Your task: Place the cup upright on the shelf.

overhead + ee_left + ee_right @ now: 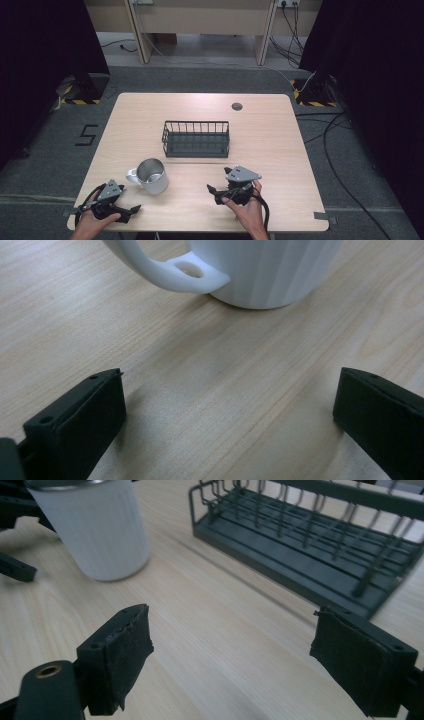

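Note:
A white ribbed mug (pixel 150 176) with a metal rim stands upright on the table's near left part, handle turned toward the left edge. In the left gripper view the mug (pixel 260 270) and its handle sit just ahead of the jaws. My left gripper (pixel 131 210) rests at the near left corner, open, with bare wood between its jaws (pixel 227 405). A dark wire basket (pixel 196 138) stands at mid-table. My right gripper (pixel 215 192) lies near the front edge, open and holding nothing (pixel 230 660); the mug (pixel 92 530) and basket (pixel 310 545) lie beyond it.
The light wooden table (pixel 270 150) has a small round grommet (pixel 237 106) at its far side. Black curtains stand to both sides, with stands and cables on the grey floor. A number 5 is marked on the floor at left.

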`<state>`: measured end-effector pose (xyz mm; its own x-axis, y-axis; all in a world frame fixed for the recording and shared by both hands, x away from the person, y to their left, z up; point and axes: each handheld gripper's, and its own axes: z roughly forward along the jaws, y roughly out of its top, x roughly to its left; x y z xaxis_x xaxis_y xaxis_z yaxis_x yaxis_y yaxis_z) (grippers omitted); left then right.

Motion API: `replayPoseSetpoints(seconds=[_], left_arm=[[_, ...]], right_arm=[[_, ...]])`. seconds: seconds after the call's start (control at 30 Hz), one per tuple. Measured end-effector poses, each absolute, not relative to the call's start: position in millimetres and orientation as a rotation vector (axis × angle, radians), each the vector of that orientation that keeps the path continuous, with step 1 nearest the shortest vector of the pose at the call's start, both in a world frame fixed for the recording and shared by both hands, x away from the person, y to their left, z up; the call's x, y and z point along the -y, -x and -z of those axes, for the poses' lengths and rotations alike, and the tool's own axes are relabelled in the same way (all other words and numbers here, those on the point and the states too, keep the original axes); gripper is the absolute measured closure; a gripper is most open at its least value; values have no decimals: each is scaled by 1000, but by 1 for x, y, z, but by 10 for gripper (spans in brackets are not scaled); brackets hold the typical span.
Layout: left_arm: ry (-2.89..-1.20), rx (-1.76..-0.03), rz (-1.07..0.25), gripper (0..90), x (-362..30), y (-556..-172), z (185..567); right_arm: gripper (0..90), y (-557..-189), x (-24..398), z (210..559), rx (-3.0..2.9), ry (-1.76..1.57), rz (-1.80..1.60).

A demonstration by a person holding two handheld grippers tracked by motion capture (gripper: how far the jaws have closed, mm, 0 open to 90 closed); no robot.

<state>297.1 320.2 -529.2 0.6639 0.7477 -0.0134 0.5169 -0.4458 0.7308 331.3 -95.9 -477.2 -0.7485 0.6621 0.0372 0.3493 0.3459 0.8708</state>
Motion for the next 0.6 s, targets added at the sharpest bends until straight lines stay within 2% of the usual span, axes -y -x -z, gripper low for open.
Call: replayPoseSetpoints(seconds=[0.6], left_arm=[[-2148,-972,-406,0,-320,-297,529]], right_arm=[[153,-339,32,467,-2334,-775,-1502]])
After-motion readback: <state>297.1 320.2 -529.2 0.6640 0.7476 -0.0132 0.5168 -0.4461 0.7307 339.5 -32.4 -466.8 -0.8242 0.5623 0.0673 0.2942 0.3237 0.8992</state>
